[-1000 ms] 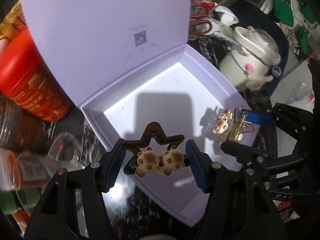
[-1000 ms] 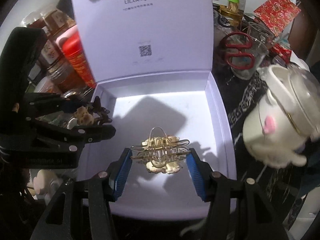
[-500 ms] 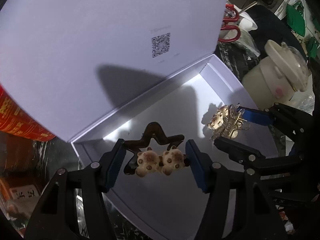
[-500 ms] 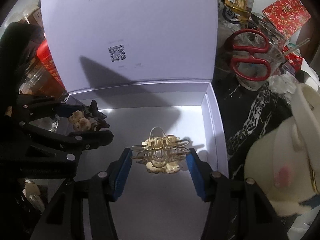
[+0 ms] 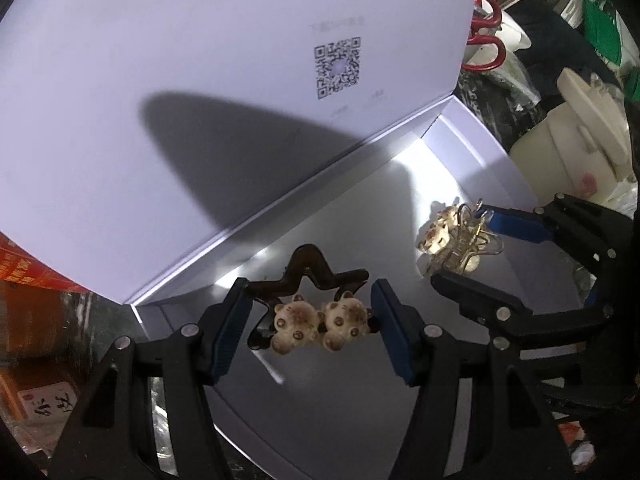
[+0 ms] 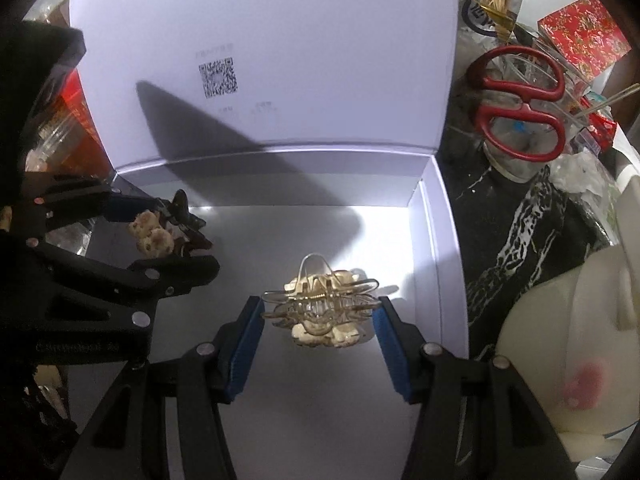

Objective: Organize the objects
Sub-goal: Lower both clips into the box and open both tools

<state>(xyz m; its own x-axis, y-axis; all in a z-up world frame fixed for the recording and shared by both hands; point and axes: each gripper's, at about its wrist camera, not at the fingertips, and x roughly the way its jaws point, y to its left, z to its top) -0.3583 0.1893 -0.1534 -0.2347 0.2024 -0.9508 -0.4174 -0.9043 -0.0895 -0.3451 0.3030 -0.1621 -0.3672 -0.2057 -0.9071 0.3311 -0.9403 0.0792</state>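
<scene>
Left gripper [image 5: 310, 320]: clamped on the star hair clip [image 5: 308, 284], the blue pads pressing its 2 side points; low centre of the left wrist view.
Star hair clip: dark brown, open star outline, with 2 small bear charms [image 5: 320, 322] on the near edge. Held above the near-left part of the box floor; whether it touches the floor cannot be told.
Right gripper [image 6: 318, 320]: closed on the gold claw clip [image 6: 320, 306], pads on its 2 wire ends; lower centre of the right wrist view.
Gold claw clip: thin metal wire loops with cream bear-like ornaments underneath. Held over the right half of the box floor, just short of the right wall.
Gift box [image 6: 436, 248]: white, lid [image 6: 260, 40] standing up at the back with a QR code [image 6: 218, 78] printed on it. Both clips sit inside its outline, well apart from each other.
Handling, star clip: probably light, stiff plastic, smooth; the charms look breakable, so hold by the star's side points, not the bears.
Handling, claw clip: probably light and springy; the wire may bend or slip under a hard squeeze, so grip across the wire ends, ornaments left free.
Surroundings: red-handled scissors [image 6: 520, 112] in a clear cup at upper right; cream ceramic pot [image 6: 568, 360] at lower right.
</scene>
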